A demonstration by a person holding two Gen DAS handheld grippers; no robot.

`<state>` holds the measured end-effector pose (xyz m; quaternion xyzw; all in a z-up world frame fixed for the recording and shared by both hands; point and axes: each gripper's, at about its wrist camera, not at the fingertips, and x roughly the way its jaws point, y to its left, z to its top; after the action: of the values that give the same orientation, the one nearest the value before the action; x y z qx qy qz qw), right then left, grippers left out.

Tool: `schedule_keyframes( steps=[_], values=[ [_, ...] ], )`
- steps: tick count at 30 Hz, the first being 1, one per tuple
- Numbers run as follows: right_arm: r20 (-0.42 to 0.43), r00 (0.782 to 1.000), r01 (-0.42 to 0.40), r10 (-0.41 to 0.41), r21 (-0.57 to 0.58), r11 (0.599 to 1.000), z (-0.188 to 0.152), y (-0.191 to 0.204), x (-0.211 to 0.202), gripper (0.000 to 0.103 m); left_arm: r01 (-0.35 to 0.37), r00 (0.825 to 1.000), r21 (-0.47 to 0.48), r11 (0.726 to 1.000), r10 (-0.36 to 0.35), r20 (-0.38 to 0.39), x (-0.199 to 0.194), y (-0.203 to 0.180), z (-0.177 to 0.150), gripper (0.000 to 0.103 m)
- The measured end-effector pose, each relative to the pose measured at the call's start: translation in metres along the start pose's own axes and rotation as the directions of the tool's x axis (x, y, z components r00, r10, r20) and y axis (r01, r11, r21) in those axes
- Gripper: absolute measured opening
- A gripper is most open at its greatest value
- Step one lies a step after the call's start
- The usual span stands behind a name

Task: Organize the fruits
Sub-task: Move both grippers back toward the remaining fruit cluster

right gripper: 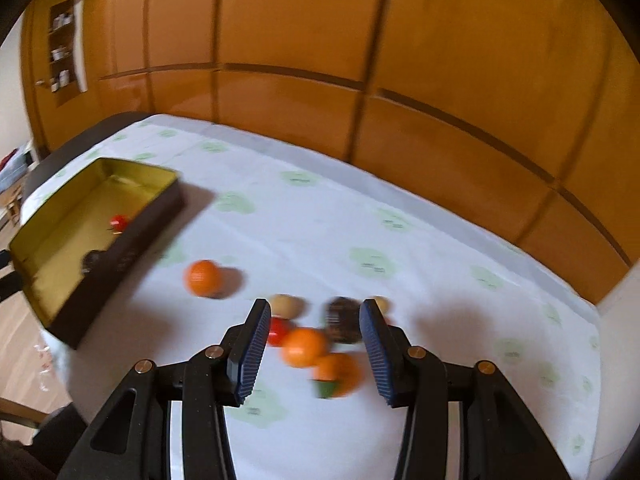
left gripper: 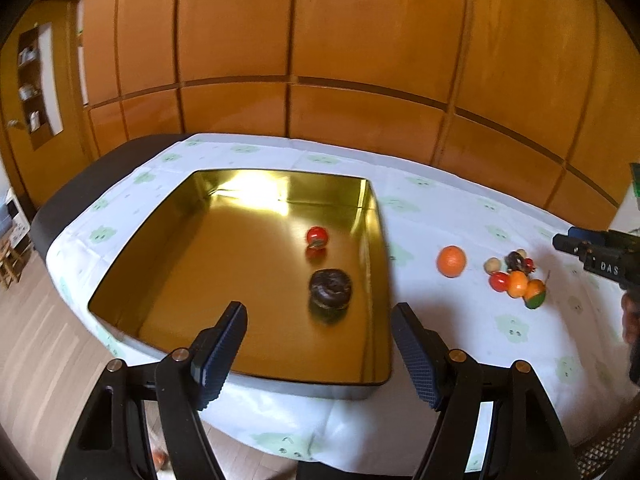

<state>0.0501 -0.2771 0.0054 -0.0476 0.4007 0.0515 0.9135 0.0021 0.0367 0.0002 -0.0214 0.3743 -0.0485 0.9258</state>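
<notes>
My right gripper [right gripper: 314, 346] hangs jaws wide over the fruit cluster right of the gold tin [right gripper: 120, 256]; centre on the nearer orange [right gripper: 304, 347], left gripper [left gripper: 318, 332] jaws wide, empty above the tin.

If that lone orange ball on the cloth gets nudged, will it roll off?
The orange ball looks round and smooth, so it would probably roll easily. The tablecloth lies flat with no rim, so little would stop it. The open right tool could likely straddle it.
</notes>
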Motion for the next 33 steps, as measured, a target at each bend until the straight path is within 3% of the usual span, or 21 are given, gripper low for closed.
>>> schedule_keyframes(
  steps=[6,13,23,33],
  values=[
    [0.001,0.996,0.086,-0.086,0.108,0.99,-0.014,-0.067,0.009,0.047,0.079,0.997,0.07,0.994,-0.078,-0.008,0.004,-0.029,0.016,0.074],
    [-0.048,0.995,0.095,-0.085,0.288,0.953,-0.031,-0.115,0.021,0.047,0.176,0.983,0.157,0.972,-0.164,-0.084,0.031,-0.077,0.031,0.073],
    [-0.065,0.997,0.056,-0.035,0.37,0.927,-0.032,-0.125,0.021,0.047,0.231,0.96,0.216,0.949,-0.185,-0.212,0.097,-0.138,0.042,0.073],
    [-0.063,0.998,0.033,-0.012,0.342,0.939,-0.027,-0.117,0.024,0.047,0.21,0.943,0.187,0.96,-0.148,-0.298,0.16,-0.155,0.052,0.07]
  ],
)
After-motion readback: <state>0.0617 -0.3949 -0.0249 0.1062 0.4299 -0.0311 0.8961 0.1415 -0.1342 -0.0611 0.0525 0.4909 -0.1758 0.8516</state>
